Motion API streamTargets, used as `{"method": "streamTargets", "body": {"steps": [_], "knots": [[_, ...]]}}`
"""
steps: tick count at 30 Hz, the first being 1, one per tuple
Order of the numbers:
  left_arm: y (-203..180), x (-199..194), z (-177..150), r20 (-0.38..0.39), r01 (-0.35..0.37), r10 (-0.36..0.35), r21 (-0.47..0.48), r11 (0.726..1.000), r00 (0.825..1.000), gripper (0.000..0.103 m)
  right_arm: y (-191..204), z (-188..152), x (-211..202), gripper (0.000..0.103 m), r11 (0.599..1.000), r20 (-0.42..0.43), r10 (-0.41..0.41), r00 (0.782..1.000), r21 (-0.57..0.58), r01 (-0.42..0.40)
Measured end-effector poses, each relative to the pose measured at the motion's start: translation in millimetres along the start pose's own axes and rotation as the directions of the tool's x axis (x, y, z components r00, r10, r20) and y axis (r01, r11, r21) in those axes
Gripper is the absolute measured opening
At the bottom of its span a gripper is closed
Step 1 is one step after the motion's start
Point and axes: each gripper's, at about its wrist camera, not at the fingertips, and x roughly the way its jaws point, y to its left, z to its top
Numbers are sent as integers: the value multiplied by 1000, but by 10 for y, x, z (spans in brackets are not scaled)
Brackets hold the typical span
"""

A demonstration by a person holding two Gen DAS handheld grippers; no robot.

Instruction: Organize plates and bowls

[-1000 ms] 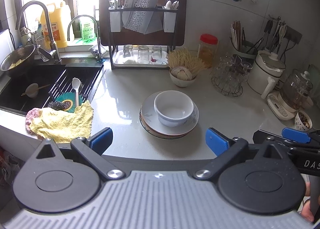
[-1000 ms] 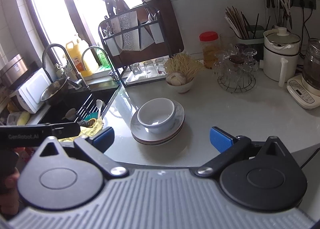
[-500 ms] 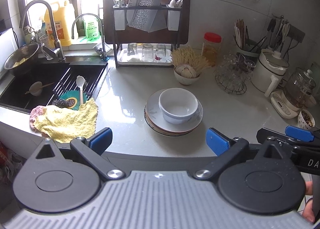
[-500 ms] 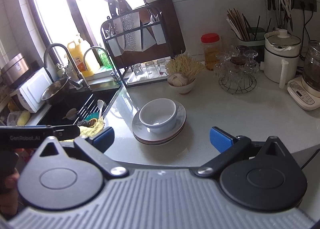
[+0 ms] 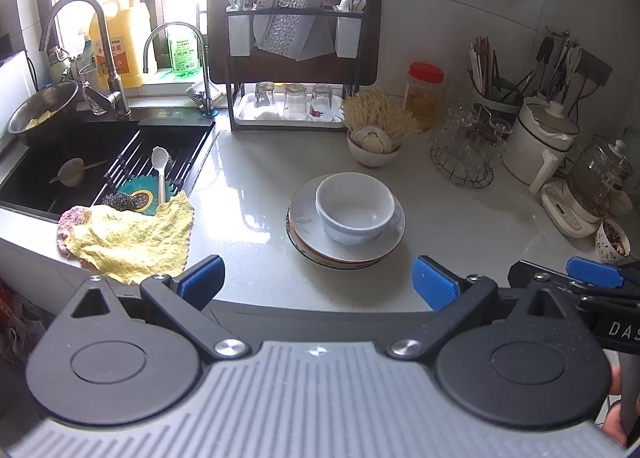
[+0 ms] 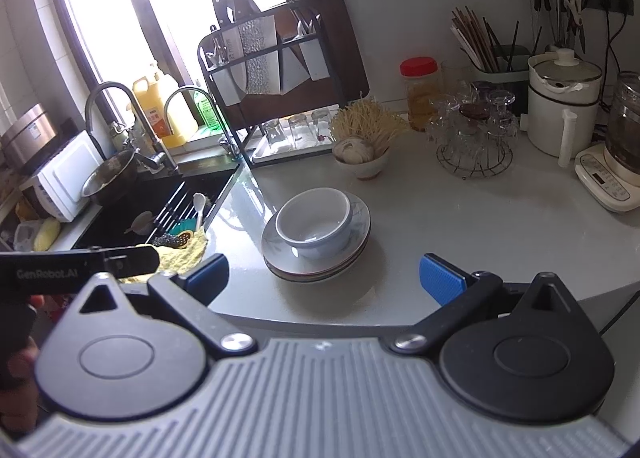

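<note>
So far, done: bowl (image 5: 354, 206) sits stacked on your plates (image 5: 316, 246).
Left: stowing the stack, seemingly.
Tools: left gripper (image 5: 318, 282) and right gripper (image 6: 324, 278) both spread, empty, near the stack.

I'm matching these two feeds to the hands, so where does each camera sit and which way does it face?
Left wrist: sits behind the open left claw, faces the counter's bowl on stacked plates; the right claw pokes in at right.
Right wrist: sits behind the open right claw, faces the same bowl from farther right; the left claw's body and fingers show at left.
Shared: bowl, plates, sink, knife rack.
</note>
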Motion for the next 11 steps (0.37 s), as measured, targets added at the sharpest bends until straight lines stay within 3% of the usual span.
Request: {"method": "streamTargets", "body": {"steps": [11], "knots": [[64, 42, -19, -13, -4, 4, -3, 1000, 1000, 102, 27, 31, 18, 103, 1000, 6, -6, 1000, 0, 6]]}}
